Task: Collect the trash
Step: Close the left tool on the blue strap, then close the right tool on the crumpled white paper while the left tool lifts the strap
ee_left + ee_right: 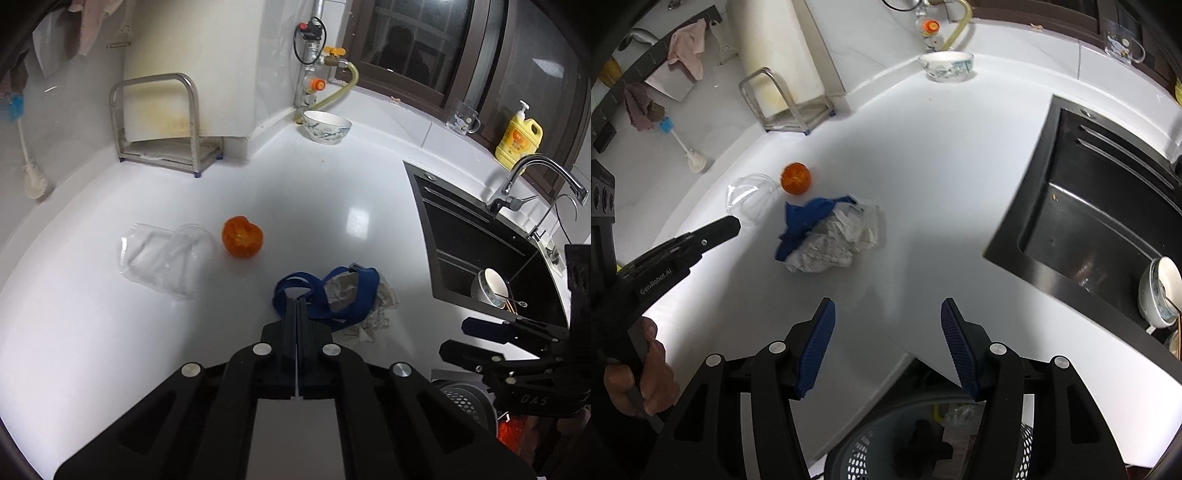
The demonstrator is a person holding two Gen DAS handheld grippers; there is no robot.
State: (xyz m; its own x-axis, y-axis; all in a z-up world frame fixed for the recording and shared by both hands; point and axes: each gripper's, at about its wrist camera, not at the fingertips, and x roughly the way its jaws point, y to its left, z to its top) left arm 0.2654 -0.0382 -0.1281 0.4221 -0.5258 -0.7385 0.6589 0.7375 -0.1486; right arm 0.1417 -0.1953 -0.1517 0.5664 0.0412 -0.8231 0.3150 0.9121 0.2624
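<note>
On the white counter [332, 206] lie an orange peel [242, 236], a clear plastic container [168, 254], and crumpled paper [369, 306] tangled with a blue strap [332, 295]. My left gripper [297, 302] is shut and empty, its tips just at the strap's near edge. In the right wrist view the paper [831, 240], strap [805, 221], peel [796, 178] and container [750, 197] lie ahead to the left. My right gripper [888, 314] is open and empty above the counter's front edge, over a grey trash basket [864, 454].
A black sink [1089, 206] holding a bowl [1160, 295] is on the right. A patterned bowl [327, 126], a metal rack [162, 122], a glass cup [461, 116] and a yellow soap bottle [519, 138] stand at the back.
</note>
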